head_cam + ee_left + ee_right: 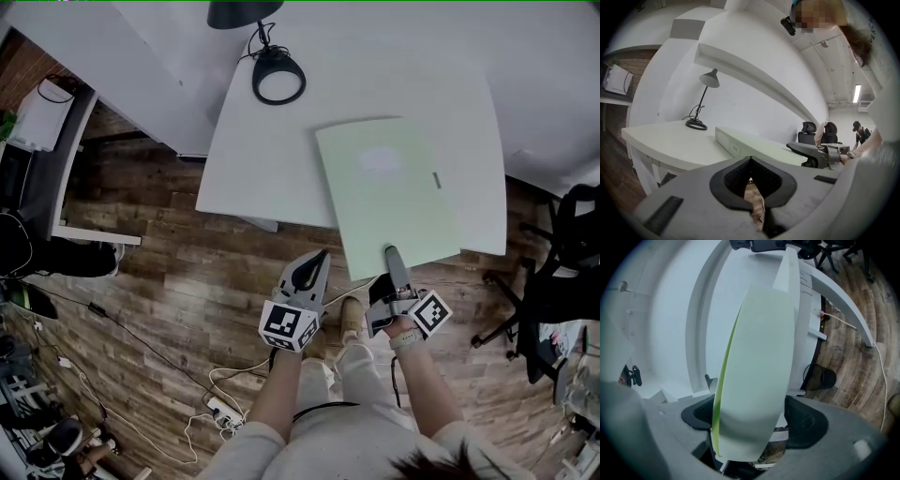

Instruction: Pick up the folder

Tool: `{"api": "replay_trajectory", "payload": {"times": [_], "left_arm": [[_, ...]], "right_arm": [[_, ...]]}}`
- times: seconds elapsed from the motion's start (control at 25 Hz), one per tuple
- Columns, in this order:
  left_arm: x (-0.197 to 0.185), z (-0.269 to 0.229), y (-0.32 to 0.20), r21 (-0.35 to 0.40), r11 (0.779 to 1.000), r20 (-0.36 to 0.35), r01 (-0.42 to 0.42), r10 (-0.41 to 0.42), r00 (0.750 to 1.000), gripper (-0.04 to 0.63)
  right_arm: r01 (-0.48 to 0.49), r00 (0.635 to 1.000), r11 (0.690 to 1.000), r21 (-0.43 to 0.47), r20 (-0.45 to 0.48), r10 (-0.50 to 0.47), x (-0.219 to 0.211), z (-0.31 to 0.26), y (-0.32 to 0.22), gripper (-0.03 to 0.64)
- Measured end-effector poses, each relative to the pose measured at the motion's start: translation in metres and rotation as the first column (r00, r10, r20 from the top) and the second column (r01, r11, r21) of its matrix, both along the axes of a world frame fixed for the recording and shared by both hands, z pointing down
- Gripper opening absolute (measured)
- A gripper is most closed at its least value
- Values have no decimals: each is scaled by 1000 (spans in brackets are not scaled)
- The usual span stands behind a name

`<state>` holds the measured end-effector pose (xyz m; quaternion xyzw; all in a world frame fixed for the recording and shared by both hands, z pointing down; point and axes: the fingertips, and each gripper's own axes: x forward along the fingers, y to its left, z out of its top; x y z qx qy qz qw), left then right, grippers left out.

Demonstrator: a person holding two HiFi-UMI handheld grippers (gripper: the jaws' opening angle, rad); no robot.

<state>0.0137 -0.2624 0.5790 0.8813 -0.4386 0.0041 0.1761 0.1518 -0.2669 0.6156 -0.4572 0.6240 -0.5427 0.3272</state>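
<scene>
The pale green flat folder lies on the white desk, its near edge overhanging so the right tongs can clamp it, one jaw above and one below. The left tongs, pressed together and empty, hover off the desk's edge as a spare.

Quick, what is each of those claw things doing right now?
Left gripper: closed, holding nothing.
Right gripper: closed on the near edge of the pale green folder.

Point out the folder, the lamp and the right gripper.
folder (389, 192): head view, middle of its green cover.
lamp (244, 11): head view, its dark shade.
right gripper (392, 255): head view, tips on the folder's edge.
</scene>
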Motion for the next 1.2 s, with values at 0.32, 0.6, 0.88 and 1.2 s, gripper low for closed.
{"api": "replay_trajectory", "payload": {"times": [0.32, 0.6, 0.88, 1.2], "left_arm": [[4, 7, -3, -8, 1000, 7, 6, -6, 1000, -2], [4, 13, 1, -24, 1000, 6, 11, -11, 1000, -3], [3, 20, 7, -44, 999, 7, 12, -12, 1000, -2], [-5, 26, 15, -56, 998, 8, 26, -25, 1000, -2]], "right_arm": [[9, 999, 999, 45, 51, -11, -6, -10, -15, 421], [-13, 994, 1000, 25, 109, 10, -4, -6, -27, 419], [-27, 992, 999, 22, 124, 24, -3, -2, -31, 390], [-34, 989, 999, -2, 142, 34, -2, 3, -25, 307]]}}
